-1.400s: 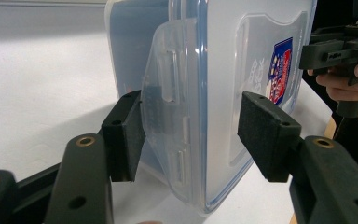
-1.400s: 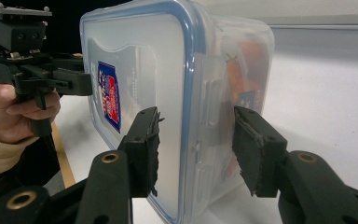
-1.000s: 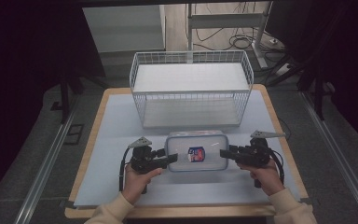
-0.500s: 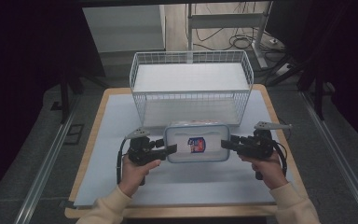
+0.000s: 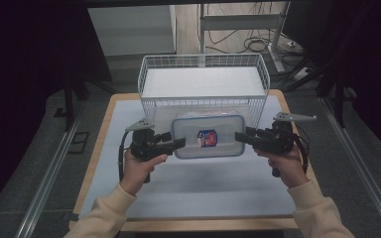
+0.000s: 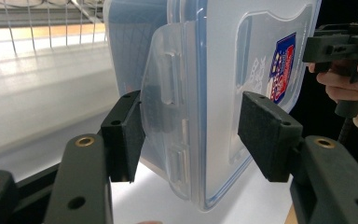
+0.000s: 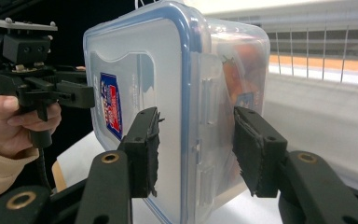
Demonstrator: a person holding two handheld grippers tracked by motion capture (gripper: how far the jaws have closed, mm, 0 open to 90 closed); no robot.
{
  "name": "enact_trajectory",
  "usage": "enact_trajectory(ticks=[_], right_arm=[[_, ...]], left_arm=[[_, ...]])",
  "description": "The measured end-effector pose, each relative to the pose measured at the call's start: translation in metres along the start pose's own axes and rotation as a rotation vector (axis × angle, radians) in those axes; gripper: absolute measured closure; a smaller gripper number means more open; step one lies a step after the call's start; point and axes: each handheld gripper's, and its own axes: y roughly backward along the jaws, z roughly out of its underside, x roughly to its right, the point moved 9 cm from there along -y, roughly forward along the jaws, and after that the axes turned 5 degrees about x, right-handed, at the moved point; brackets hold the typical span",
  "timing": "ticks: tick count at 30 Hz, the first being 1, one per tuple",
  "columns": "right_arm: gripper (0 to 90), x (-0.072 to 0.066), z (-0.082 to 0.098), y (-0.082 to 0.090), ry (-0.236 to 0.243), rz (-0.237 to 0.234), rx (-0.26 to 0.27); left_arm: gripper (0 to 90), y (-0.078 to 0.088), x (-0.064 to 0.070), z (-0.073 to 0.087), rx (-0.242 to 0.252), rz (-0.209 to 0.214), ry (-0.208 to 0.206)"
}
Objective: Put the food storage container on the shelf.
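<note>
left gripper (image 6: pixel 191 135), right gripper (image 7: pixel 196 149) | jaws clamp opposite ends of container (image 5: pixel 207 136) | risk: slick latch flaps slip between pads, box drops

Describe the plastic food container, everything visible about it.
The container is a clear rectangular plastic box with rounded corners, its lid edged in blue with side latch flaps folded down and a red-and-blue label on top. Something orange shows through its wall. It sits lid-up just before the white wire basket, the left claw at one short end and the right claw at the other, each straddling a latch.
</note>
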Motion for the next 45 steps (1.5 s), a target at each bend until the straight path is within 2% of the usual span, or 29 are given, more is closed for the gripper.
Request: enact_trajectory(ticks=[5, 13, 18, 24, 31, 35, 38, 43, 45], right_arm=[[52.4, -0.003, -0.019, -0.002, 0.015, 0.004, 0.017], [52.5, -0.006, -0.058, -0.005, 0.032, 0.007, 0.055], [52.4, -0.005, -0.081, -0.009, 0.038, 0.007, 0.072], [52.4, 0.000, -0.103, -0.017, 0.025, 0.000, 0.092], [52.4, 0.008, -0.124, -0.030, 0.007, 0.000, 0.096], [52.3, 0.018, -0.133, -0.038, -0.011, 0.006, 0.085], [52.2, 0.025, -0.138, -0.045, -0.036, 0.014, 0.078], [52.2, 0.038, -0.145, -0.055, -0.057, 0.022, 0.062], [52.2, 0.043, -0.147, -0.059, -0.080, 0.022, 0.050]], left_arm=[[41.9, 0.003, -0.002, -0.018, 0.014, 0.002, -0.008], [41.9, 0.007, -0.004, -0.058, 0.027, 0.008, -0.023], [41.9, 0.007, -0.007, -0.084, 0.019, 0.009, -0.028], [41.9, 0.007, -0.014, -0.109, 0.020, -0.008, -0.057], [41.8, 0.001, -0.028, -0.130, 0.013, -0.006, -0.048], [41.8, -0.005, -0.038, -0.141, 0.004, -0.008, -0.039], [41.4, -0.012, -0.046, -0.148, 0.004, -0.011, -0.010], [41.4, -0.020, -0.058, -0.155, -0.019, -0.009, 0.007], [41.5, -0.024, -0.064, -0.156, -0.037, -0.003, 0.024]])
